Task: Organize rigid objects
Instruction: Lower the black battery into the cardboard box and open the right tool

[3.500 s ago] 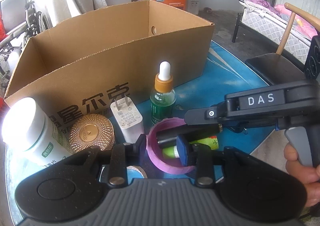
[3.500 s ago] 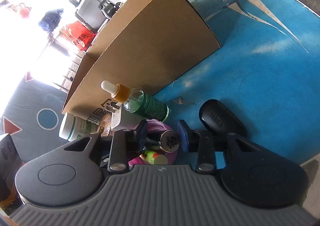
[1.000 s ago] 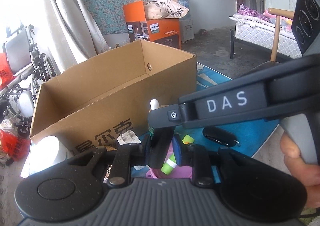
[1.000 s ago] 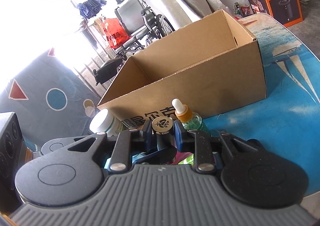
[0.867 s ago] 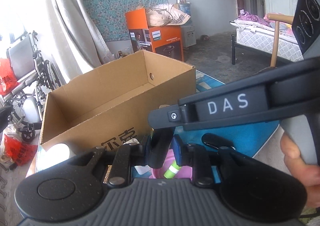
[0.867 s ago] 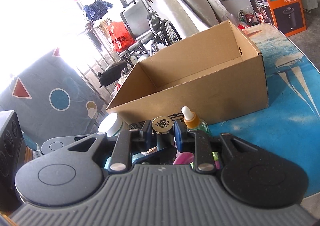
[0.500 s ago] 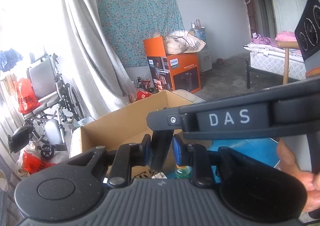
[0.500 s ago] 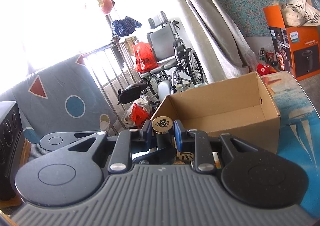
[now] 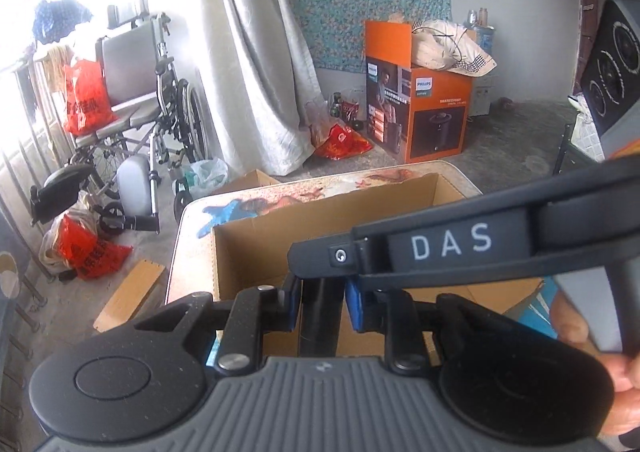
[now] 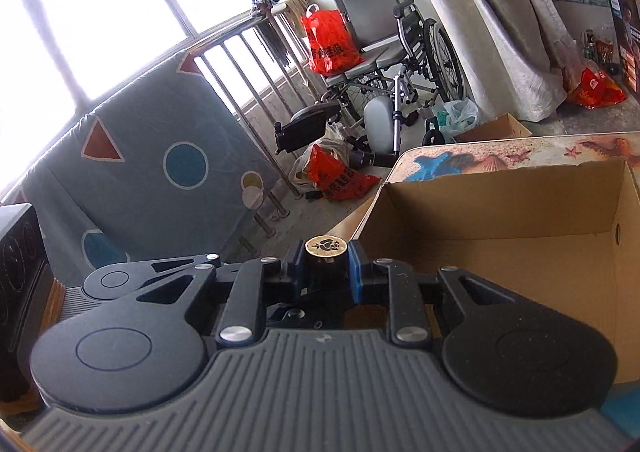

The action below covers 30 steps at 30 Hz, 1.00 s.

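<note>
Both grippers are shut on one black tube with a gold end cap (image 10: 324, 246). My right gripper (image 10: 325, 270) clamps it near the cap; my left gripper (image 9: 322, 302) clamps the black body (image 9: 321, 316) lower down. The right gripper's arm, marked DAS (image 9: 452, 246), crosses the left wrist view just above the left gripper. The tube is held up over the near left part of the open cardboard box (image 9: 256, 248), also in the right wrist view (image 10: 520, 220). The box's inside shows bare cardboard. The other table objects are hidden below the grippers.
The box stands on a table with a blue sea print (image 9: 224, 210). Behind are a wheelchair (image 9: 140, 92), red bags (image 9: 86, 248), a curtain, an orange Philips box (image 9: 424, 108), and a patterned grey panel (image 10: 152, 180) by railings.
Both grippers, shut on the black tube, have risen from the table and moved over the box's open top. The bottles and pink ring dropped out of view.
</note>
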### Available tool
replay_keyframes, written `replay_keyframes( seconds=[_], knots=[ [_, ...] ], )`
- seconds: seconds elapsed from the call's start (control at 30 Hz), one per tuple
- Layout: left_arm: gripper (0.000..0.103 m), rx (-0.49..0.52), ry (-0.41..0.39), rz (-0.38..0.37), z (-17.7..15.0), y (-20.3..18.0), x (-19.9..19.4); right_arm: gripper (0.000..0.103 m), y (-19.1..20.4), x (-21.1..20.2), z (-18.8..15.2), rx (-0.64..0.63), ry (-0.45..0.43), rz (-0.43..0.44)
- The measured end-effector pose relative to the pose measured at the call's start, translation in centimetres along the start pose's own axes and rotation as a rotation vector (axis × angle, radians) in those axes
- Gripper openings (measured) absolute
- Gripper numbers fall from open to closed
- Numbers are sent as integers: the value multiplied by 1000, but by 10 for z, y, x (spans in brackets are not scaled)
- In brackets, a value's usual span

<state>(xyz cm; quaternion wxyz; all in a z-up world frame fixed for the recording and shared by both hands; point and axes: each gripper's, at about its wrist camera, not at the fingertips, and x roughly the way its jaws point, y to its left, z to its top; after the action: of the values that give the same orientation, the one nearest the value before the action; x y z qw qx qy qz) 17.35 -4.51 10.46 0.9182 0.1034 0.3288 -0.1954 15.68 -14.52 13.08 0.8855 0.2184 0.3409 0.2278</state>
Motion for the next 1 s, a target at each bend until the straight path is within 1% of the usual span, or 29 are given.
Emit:
replay_keyframes(
  seconds=[0.13,0.17,0.23,0.33,0.4,0.5,0.6,0.7,0.77,0.83,0.93,1.0],
  knots=[
    [25,-37,89,-2,3,20,41,21,-30,57,17,87,145,7],
    [25,-41,116,0,3,23,52,21,-36,64,20,111,170,6],
    [25,-52,158,6,2,30,69,21,-53,90,23,152,243,7],
    [25,-49,224,13,0,37,90,21,-68,118,24,190,326,10],
    [26,-42,241,23,-3,40,98,21,-81,145,27,209,376,-1],
    [29,-46,245,22,-4,46,101,21,-96,172,25,218,439,-26],
    [29,-45,240,37,-4,50,102,21,-104,195,22,200,487,-61],
    [29,-56,240,38,-3,55,102,21,-108,215,24,185,499,-71],
    [29,-66,237,37,-3,57,101,23,-107,227,28,149,481,-82],
    [29,-74,231,39,-3,59,99,25,-108,234,32,147,451,-93],
    [29,-83,217,29,-3,59,92,33,-109,232,37,163,421,-84],
    [31,-84,197,24,-2,57,81,35,-107,217,41,161,392,-82]
  ],
)
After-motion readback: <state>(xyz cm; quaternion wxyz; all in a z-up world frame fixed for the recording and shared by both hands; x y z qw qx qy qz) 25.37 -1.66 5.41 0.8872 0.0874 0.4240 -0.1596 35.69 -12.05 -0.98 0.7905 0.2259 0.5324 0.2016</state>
